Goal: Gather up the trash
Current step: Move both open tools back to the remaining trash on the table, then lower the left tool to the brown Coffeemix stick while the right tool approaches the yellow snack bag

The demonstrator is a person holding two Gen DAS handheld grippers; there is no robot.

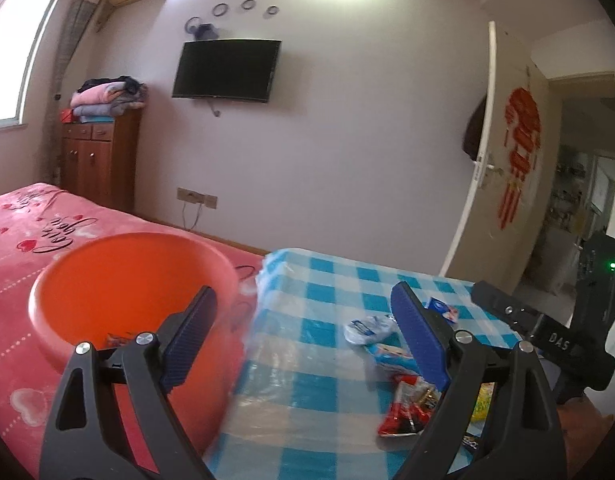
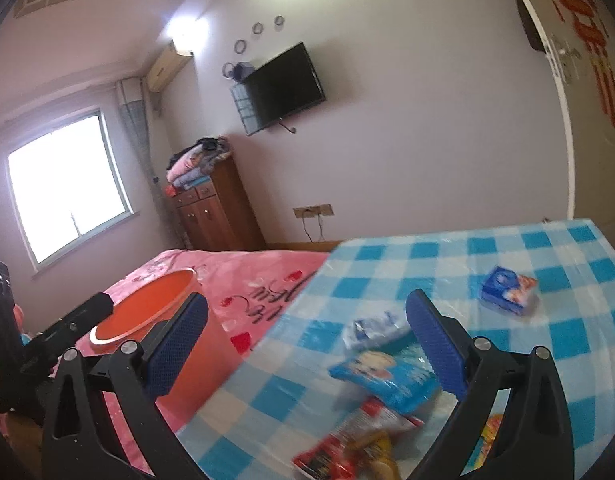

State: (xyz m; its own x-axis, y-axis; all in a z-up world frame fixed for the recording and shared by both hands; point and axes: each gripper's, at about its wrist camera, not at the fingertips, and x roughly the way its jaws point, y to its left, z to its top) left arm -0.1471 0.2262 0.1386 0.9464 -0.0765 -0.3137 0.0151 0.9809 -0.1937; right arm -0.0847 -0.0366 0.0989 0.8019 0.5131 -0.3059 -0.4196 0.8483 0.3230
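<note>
Trash on the checked tablecloth (image 2: 447, 256): four wrappers countable in the right view — blue box (image 2: 507, 290) at 2 o'clock, white-blue packet (image 2: 371, 328), blue cartoon packet (image 2: 387, 376), red wrapper (image 2: 347, 440) at 6. One orange bin (image 1: 127, 292) at 9 o'clock; only the left view shows its inside. Left gripper (image 1: 303, 340) and right gripper (image 2: 307, 352) both spread wide, empty

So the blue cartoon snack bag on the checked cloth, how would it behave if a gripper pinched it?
The blue snack bag looks like thin glossy film, so it would probably crumple and flop rather than hold shape. It lies flat and seems empty, so likely very light. Its sheen suggests it could slide on the plastic-covered checked cloth if pushed.
</note>
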